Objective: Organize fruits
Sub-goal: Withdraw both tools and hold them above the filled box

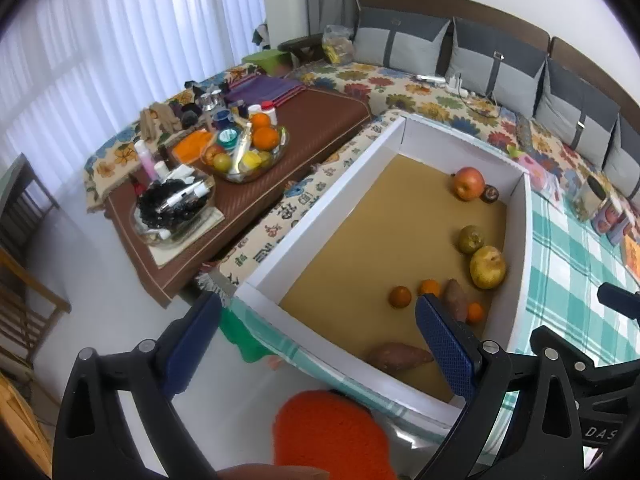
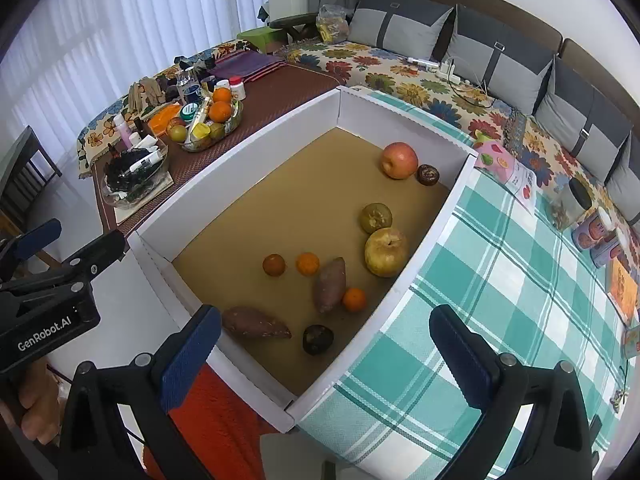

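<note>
Both the left gripper [image 1: 320,344] and right gripper [image 2: 324,356] hover with fingers released and empty over the white tray [image 2: 248,144], where fruits [image 2: 386,252] lie loosely scattered, not visibly grouped, so sorting looks incomplete.

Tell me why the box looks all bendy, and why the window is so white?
Both wrist views use a fisheye lens, so the straight walls of the box curve, most toward the picture edges, and the corners go black. In the left wrist view, daylight through the curtain washes it out to near white; the right wrist view shows the same glare. The fruit stays sharp with soft shadows.
</note>
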`<state>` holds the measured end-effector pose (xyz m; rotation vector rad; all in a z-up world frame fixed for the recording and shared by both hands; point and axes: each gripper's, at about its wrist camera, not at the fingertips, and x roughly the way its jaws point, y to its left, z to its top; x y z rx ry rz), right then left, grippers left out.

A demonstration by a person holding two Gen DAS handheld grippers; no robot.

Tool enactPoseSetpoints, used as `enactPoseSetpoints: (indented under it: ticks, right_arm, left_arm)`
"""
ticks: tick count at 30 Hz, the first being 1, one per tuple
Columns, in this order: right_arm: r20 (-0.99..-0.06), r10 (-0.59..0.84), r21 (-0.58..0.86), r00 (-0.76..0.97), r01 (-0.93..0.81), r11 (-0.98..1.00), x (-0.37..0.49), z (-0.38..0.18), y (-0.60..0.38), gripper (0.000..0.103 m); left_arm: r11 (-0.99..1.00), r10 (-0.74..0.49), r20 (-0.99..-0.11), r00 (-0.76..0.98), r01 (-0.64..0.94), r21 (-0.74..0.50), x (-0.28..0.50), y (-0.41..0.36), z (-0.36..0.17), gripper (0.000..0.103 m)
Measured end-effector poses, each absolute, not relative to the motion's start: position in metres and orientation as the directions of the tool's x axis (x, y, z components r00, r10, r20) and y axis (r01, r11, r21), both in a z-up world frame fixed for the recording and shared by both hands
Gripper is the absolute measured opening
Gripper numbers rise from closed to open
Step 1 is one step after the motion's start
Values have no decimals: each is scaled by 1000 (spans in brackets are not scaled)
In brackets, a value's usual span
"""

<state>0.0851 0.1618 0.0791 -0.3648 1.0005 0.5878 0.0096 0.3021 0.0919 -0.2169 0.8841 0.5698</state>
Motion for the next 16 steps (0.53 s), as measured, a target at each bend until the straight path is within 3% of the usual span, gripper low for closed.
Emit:
enactPoseSetpoints:
  ticks: [16]
  right_arm:
    - [-864, 296, -16, 407, -609, 793, 86, 79, 164, 103]
  left_arm:
    - [853, 315, -784, 534, -521, -12, 13, 308, 92, 99]
